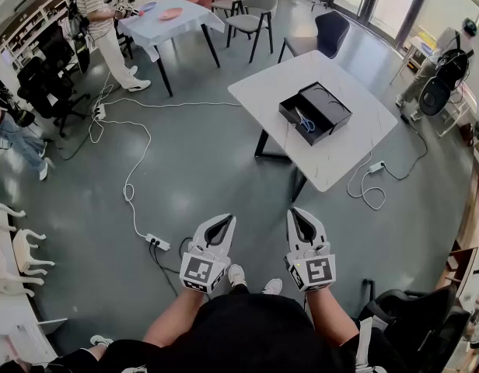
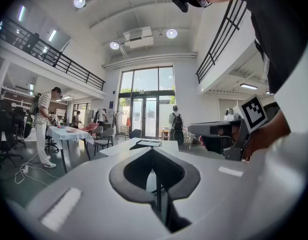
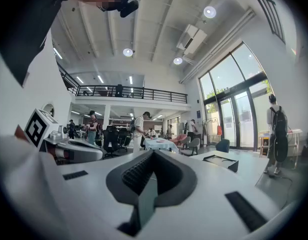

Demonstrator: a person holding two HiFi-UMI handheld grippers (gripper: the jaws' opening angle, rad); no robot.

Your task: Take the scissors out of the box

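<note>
Scissors point(image 1: 305, 120) lie in the open black box point(image 1: 288, 115) on the white table point(image 1: 340, 162). Left gripper point(image 1: 224, 222) and right gripper point(image 1: 297, 214) both clenched, empty, well apart from table.

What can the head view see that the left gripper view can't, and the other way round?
Only the head view: the blue-handled scissors lying inside the black box, and the power strip on the floor. Only the left gripper view: the ceiling lamps and a person with a backpack at the glass doors. Both: the box on its white table and the person in a striped shirt.
</note>
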